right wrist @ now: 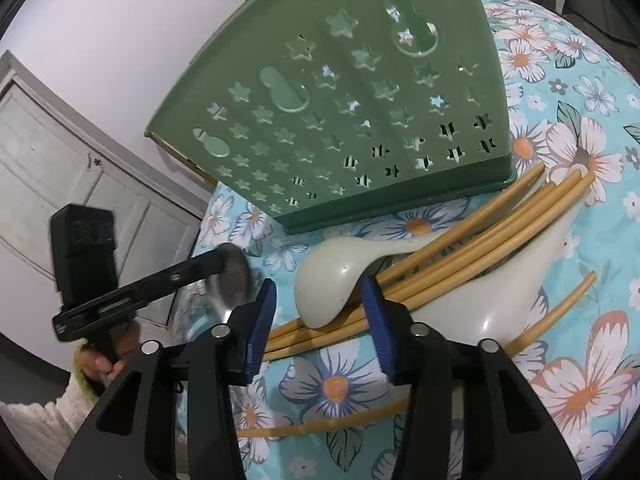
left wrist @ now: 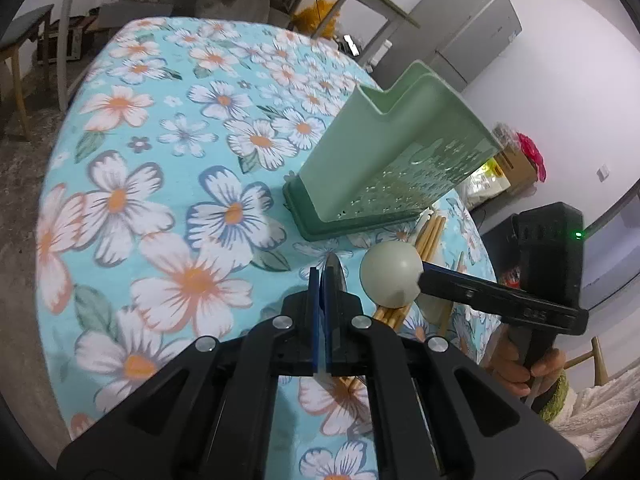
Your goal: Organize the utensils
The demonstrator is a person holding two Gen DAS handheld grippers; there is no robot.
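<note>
Two grippers work over a round table (left wrist: 120,128) draped in a blue floral cloth, and the largest task piece on it is the green utensil holder (right wrist: 340,112), standing upright on its darker base with star-shaped cutouts in its wall. From the left wrist view its open top compartments look empty, though the deeper parts are hidden. Next in size are the pale plastic spoons (right wrist: 332,276), lying in a heap just in front of the holder; they are likely light, stiff and rather slick, so the narrow handle looks a surer place to pinch than the rounded bowl. Tangled with them lie the bamboo chopsticks (right wrist: 480,240), thin, light and rigid, apt to roll or slip sideways, so each is best taken near its middle or thick end. The left gripper (left wrist: 326,280) is clamped tight on a metal spoon (right wrist: 234,280), whose bowl juts past the pads; held clear of the cloth, it will feel smooth and a little heavier. The right gripper (right wrist: 320,320) stands partly apart, its pads either side of a pale spoon's bowl and the chopstick ends without pressing them.
</note>
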